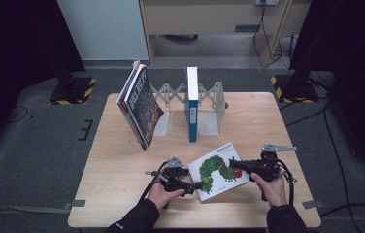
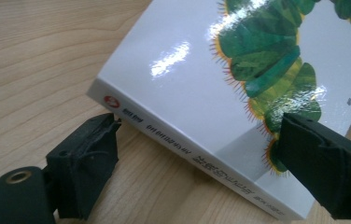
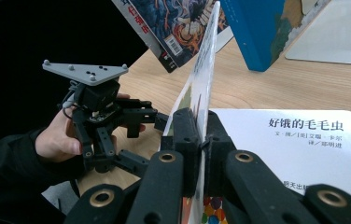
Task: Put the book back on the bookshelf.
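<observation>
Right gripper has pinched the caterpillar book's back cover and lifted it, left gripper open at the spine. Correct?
Not the back cover: the right gripper pinches the front cover of the caterpillar book, as the right gripper view shows. The left gripper is open at the spine.

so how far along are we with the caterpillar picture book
Done: the right gripper has pinched the white caterpillar picture book's front cover and lifted it upright. In hand: the left gripper straddles the spine, jaws open. Left: the book is not yet beside the blue book in the metal rack.

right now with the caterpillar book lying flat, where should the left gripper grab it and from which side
Grip the spine edge of the caterpillar book, coming level from its left. The spine is thick and squared, and the left gripper already straddles it with open jaws. The right gripper pinches the raised cover.
</observation>
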Demonstrator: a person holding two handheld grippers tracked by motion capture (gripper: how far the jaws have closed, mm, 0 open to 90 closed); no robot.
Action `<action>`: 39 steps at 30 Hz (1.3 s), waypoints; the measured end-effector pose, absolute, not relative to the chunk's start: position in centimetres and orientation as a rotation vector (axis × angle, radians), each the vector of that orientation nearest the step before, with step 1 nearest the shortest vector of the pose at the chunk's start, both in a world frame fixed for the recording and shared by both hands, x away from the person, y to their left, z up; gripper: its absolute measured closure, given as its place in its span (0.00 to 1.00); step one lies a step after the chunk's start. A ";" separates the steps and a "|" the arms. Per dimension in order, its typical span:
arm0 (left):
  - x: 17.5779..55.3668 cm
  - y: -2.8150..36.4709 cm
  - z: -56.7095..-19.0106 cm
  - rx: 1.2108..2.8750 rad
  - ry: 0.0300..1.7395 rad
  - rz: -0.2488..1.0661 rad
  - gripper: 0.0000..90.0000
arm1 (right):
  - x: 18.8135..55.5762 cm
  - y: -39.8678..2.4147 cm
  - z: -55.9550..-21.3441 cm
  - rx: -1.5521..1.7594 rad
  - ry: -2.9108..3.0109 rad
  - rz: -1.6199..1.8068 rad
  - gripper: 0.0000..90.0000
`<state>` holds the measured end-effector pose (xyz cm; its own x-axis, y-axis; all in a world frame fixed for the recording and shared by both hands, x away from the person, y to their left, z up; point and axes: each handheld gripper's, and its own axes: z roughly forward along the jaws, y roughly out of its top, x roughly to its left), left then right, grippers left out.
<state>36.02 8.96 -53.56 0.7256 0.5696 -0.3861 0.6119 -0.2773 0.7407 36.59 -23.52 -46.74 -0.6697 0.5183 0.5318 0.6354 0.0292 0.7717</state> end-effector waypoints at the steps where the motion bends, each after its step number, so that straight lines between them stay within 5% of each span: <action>1: 36.0 8.8 -53.7 1.962 0.894 -0.074 0.12 | 36.7 -23.5 -46.9 -1.235 -2.182 -1.726 0.97; 14: 36.2 8.8 -54.0 1.922 0.913 -0.110 0.12 | 37.0 -23.6 -48.0 -1.325 -2.227 -1.624 0.92; 29: 36.4 9.1 -54.0 1.915 0.921 -0.097 0.12 | 37.5 -22.4 -50.1 -1.424 -2.453 -1.351 0.71; 39: 36.4 9.1 -54.0 1.915 0.921 -0.096 0.13 | 37.6 -21.4 -50.6 -1.412 -2.472 -1.308 0.67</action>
